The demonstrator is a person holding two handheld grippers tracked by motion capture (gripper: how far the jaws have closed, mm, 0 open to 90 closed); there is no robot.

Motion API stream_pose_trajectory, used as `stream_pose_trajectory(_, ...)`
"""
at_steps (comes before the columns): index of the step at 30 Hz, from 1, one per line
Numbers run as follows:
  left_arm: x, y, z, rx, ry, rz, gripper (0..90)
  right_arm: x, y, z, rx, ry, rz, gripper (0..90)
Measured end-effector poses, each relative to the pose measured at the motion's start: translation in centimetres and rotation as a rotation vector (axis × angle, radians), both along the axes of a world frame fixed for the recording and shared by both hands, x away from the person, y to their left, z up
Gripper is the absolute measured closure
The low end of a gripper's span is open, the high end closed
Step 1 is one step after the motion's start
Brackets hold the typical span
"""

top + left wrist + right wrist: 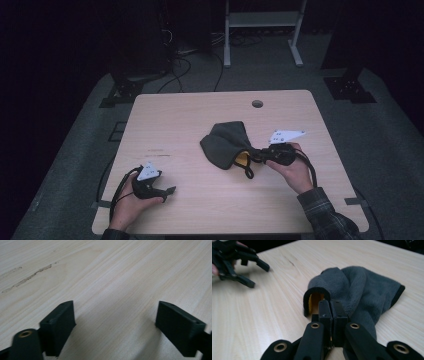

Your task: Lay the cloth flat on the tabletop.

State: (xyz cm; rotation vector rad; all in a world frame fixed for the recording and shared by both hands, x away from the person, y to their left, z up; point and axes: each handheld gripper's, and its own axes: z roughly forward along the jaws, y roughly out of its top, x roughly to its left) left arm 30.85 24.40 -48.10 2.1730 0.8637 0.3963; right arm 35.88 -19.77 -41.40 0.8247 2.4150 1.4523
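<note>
**Right claw pinches the grey cloth, left claw waits wide apart**

Nearest the person, at about 7 o'clock on the table [200, 210], the left hand [131, 202] holds the left claw [170, 191]. It sits low over the bare wood. Its jaws stand wide apart with nothing between them, and in the left gripper view the left claw [115, 325] has just pale wood in its gap. A thin rough scratch [27, 278] runs across the wood at 10 o'clock in that view.

A bit farther in, at about 4 o'clock, the right hand [295, 172] holds the right claw [252, 156]. Its jaws are pressed tight together on the edge of the cloth [225, 145]. In the right gripper view the right claw [331, 312] bites the cloth [362, 292] right at its near hem, where the black edge curls up and a bit of yellow [314, 301] shows inside the fold.

The cloth is dark grey and fluffy. It lies in a bunched heap near the middle of the table, spreading from the right claw toward 11 o'clock. The two claws are well apart.

Farther back, at 12 o'clock, there is a small round hole [257, 104] in the table. Past the table edge, a white frame [262, 30] stands on the grey floor [390, 130].
</note>
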Motion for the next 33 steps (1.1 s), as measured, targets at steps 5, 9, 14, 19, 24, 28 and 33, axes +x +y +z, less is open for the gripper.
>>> stream_pose_trajectory(5,0.0,-1.3,0.8,-0.054,-0.002,-0.035,26.2,-0.5,-0.2,1.4,0.034,-0.025,0.006,87.8)
stream_pose_trajectory(9,-0.2,-2.9,1.4,-0.067,-0.036,-0.069,26.3,-1.1,-0.2,2.9,0.062,-0.060,0.025,87.8)
stream_pose_trajectory(14,-0.3,-3.8,1.6,-0.061,-0.040,-0.100,26.3,-2.5,-0.2,5.3,0.105,-0.117,0.055,87.8)
stream_pose_trajectory(19,-0.3,-3.7,1.5,-0.062,-0.036,-0.097,26.4,-4.3,-0.2,8.1,0.154,-0.189,0.092,87.8)
stream_pose_trajectory(24,-0.3,-3.4,1.6,-0.075,-0.037,-0.094,26.5,-6.4,-0.4,11.0,0.213,-0.266,0.131,87.9)
stream_pose_trajectory(28,-0.3,-3.4,1.6,-0.082,-0.036,-0.096,26.5,-7.6,-0.4,12.5,0.242,-0.312,0.149,87.9)
stream_pose_trajectory(33,-0.3,-3.5,1.7,-0.080,-0.040,-0.104,26.6,-8.9,-0.5,13.8,0.248,-0.364,0.148,87.9)
